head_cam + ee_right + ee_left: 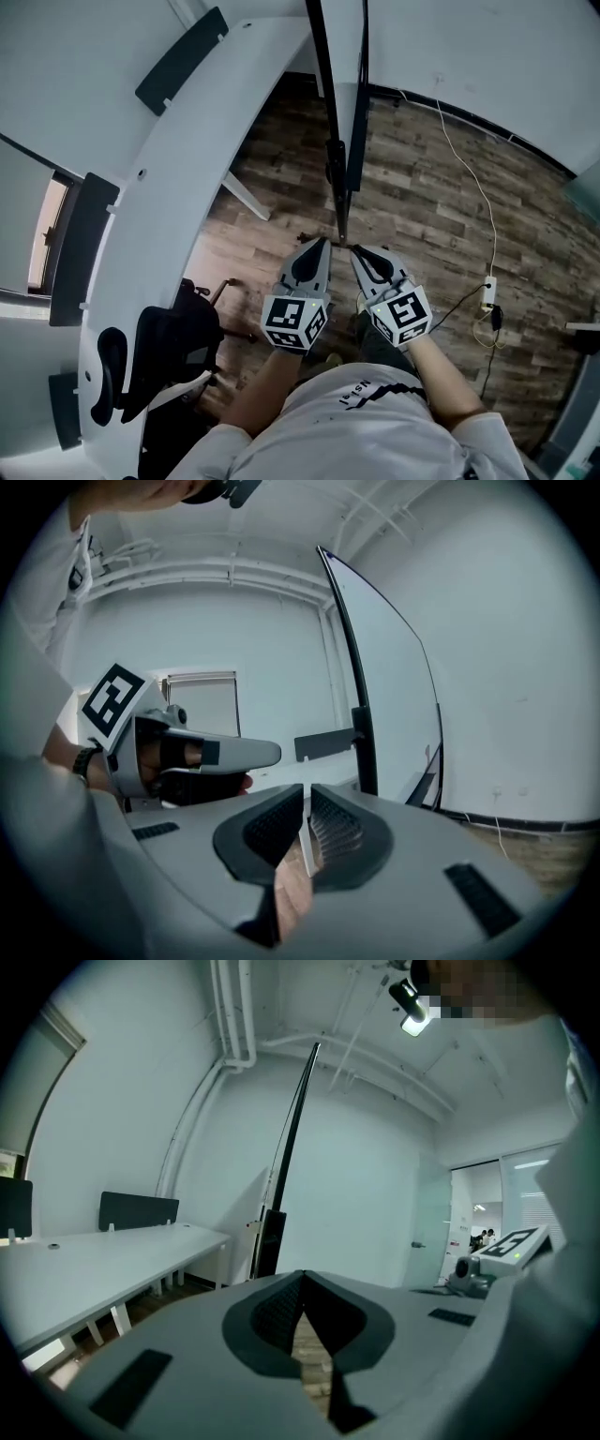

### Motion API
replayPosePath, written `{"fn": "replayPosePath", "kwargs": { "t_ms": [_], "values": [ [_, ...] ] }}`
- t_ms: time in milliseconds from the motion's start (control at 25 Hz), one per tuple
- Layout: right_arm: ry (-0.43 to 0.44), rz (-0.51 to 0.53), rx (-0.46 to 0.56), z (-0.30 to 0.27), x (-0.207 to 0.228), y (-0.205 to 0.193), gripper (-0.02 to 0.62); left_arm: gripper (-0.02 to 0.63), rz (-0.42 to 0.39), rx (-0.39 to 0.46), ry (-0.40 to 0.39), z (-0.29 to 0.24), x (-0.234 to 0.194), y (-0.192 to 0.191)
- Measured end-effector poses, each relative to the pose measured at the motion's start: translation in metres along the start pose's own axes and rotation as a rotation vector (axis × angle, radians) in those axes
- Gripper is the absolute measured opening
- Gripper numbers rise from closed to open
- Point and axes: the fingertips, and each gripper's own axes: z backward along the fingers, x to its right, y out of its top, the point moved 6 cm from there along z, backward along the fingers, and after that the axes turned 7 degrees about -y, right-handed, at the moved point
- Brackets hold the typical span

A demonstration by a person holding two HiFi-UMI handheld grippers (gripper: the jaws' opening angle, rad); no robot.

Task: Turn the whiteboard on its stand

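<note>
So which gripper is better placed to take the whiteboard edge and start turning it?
Probably right, narrowly. In the head view the right gripper sits nearest the whiteboard edge; the left gripper is slightly off. Both are shut and must open first.

Whiteboard [336, 159] edged black; tabletop [187, 159] white; floor [422, 206] brown wood planks; left hand-held gripper [326, 241] and right hand-held gripper [354, 248] grey.

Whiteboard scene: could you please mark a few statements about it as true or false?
1. The left gripper and the right gripper are both shut and empty. True.
2. The right gripper clamps the whiteboard. False: the whiteboard stands ahead, clear of its jaws.
3. A black chair sits by the white desk. True.
4. The floor is grey carpet. False: it is wood planks.
</note>
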Motion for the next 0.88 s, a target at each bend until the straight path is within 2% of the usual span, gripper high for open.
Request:
{"fn": "replayPosePath", "kwargs": {
  "t_ms": [360,480,720,880],
  "values": [
    [0.085,0.059,-0.129,-0.074,0.065,-0.053,0.025,0.012,0.041,-0.008,0.072,-0.075,-0.044,-0.016],
    [0.072,0.054,-0.186,-0.093,0.080,-0.080,0.071,0.011,0.040,-0.054,0.082,-0.085,-0.057,-0.021],
    [0.017,0.028,-0.291,-0.141,0.112,-0.149,0.098,0.012,0.045,-0.112,0.084,-0.101,-0.088,-0.037],
    [0.042,0.059,-0.374,-0.167,0.115,-0.190,0.141,0.012,0.043,-0.144,0.078,-0.113,-0.107,-0.054]
  ]
}}
